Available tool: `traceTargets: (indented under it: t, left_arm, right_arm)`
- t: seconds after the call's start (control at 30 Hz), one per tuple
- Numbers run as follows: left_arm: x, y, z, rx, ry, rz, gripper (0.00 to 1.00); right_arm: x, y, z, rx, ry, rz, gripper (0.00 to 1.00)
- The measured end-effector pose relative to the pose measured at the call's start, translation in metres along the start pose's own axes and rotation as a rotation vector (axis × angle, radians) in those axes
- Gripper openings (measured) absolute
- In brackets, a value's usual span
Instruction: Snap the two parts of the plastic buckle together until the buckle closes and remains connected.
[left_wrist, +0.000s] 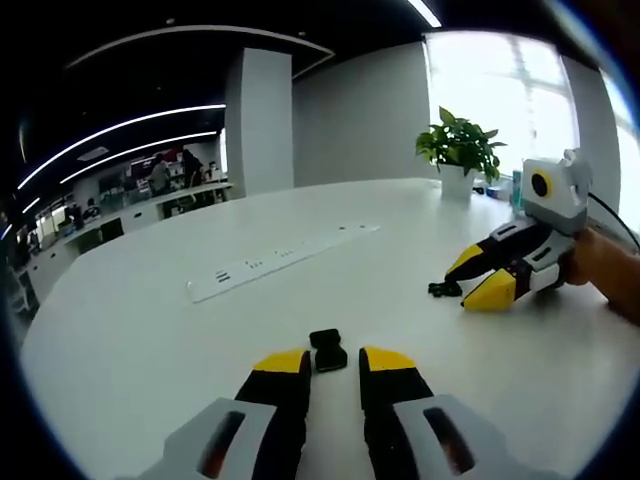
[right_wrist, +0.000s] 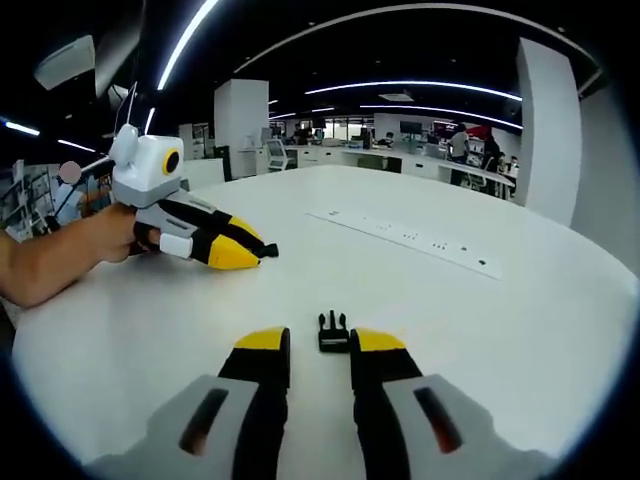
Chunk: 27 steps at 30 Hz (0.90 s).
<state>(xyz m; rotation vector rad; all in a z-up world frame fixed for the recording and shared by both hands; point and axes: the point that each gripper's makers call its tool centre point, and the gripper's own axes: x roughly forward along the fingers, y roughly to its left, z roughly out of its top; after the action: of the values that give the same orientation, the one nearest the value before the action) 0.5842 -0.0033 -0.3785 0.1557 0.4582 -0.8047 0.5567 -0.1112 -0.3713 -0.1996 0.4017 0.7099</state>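
Observation:
The buckle lies in two black parts on the white table (left_wrist: 150, 340). The socket half (left_wrist: 328, 350) rests flat just ahead of my left gripper (left_wrist: 335, 362), whose yellow-tipped jaws stand open on either side of it. The pronged half (right_wrist: 333, 332) sits just beyond my right gripper (right_wrist: 320, 342), also open, with its prongs pointing away. In the left gripper view the right gripper (left_wrist: 474, 282) comes in from the right with the pronged half (left_wrist: 445, 289) at its tips. The right gripper view has the left gripper (right_wrist: 255, 247) at upper left, the socket half (right_wrist: 268, 250) at its tips.
A long white power strip (left_wrist: 280, 262) (right_wrist: 405, 238) lies across the table (right_wrist: 560, 330) beyond the buckle parts. A potted plant (left_wrist: 460, 150) stands at the far edge. A person's hand (left_wrist: 600, 265) and forearm (right_wrist: 55, 260) hold the grippers. Office desks and people are far behind.

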Motion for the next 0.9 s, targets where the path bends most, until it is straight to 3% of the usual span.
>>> traceTargets:
  t: [0.7,0.9]
  left_arm:
    - [0.003,0.007,-0.002,0.011,0.0,0.01,0.13]
    - [0.001,0.005,-0.003,0.004,0.0,0.007,0.12]
  right_arm:
    - [0.0,0.0,-0.001,-0.006,0.004,-0.003,0.23]
    - [0.001,-0.001,-0.002,-0.001,0.01,-0.018,0.16]
